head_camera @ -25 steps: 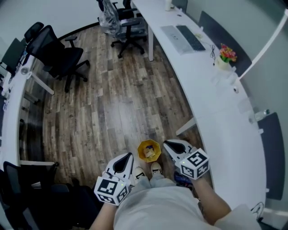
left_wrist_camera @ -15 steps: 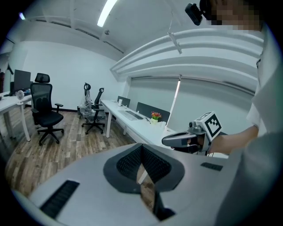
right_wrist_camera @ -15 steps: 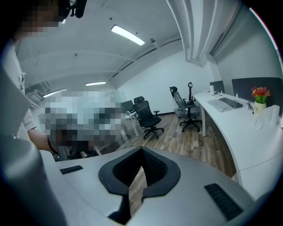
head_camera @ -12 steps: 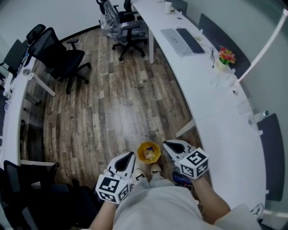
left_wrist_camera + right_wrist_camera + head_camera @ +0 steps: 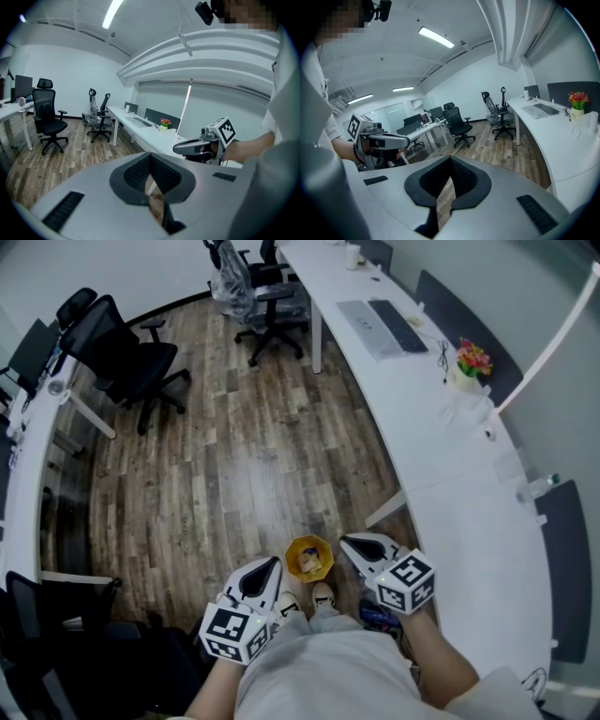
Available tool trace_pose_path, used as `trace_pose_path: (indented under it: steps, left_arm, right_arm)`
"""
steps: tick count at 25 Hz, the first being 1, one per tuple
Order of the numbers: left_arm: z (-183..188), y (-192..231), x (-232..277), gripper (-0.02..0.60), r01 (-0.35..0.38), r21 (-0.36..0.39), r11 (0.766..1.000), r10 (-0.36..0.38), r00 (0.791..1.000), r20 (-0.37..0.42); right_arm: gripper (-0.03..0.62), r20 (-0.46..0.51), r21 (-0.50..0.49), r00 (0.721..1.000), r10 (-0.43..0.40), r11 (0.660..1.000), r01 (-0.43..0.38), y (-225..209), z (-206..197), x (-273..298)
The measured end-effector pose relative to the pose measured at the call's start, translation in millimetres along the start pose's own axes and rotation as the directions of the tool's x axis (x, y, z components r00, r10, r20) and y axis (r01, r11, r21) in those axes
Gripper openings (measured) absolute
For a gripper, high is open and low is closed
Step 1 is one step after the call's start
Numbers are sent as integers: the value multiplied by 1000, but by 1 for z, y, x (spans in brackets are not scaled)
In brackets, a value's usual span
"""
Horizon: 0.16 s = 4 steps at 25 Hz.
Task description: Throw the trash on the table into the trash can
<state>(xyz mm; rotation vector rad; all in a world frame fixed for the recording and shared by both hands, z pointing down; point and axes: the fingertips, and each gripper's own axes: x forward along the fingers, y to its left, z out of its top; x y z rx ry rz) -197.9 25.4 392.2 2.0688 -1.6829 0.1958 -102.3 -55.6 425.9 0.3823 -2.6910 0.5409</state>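
A small yellow trash can (image 5: 309,557) stands on the wood floor just ahead of the person's shoes (image 5: 324,594), with some crumpled scraps inside it. My left gripper (image 5: 266,570) hovers just left of the can, jaws together and nothing between them (image 5: 151,154). My right gripper (image 5: 349,543) hangs just right of the can, also shut and holding nothing (image 5: 450,159). Both point slightly downward. The long white table (image 5: 441,442) runs along the right side. No loose trash can be made out on it from here.
On the table sit a keyboard (image 5: 399,321), a flat grey pad (image 5: 360,321), a flower pot (image 5: 472,358) and a cup (image 5: 352,254). Black office chairs (image 5: 122,357) (image 5: 267,298) stand on the floor beyond. Another desk (image 5: 26,432) lines the left wall.
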Motion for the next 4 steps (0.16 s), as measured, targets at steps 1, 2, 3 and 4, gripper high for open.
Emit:
trace_pose_path:
  steps: [1,2,3,4]
  left_arm:
    - [0,0,0,2,-1,0,1000,1,1000,-2]
    - [0,1,0,2,-1,-1,1000,1,1000,-4]
    - [-1,1,1,2,-1,-1,1000,1,1000,-6]
    - [-1,1,1,2,-1,-1,1000,1,1000,-7]
  right_arm:
    - [29,5,4,1000,1,1000,-1,0,1,0]
    - [29,10,7,1000,2,1000,-2,0,2,0]
    - [29,15,9,1000,2,1000,-2,0,3,1]
    - [29,20,10,1000,2,1000,-3,0,4,1]
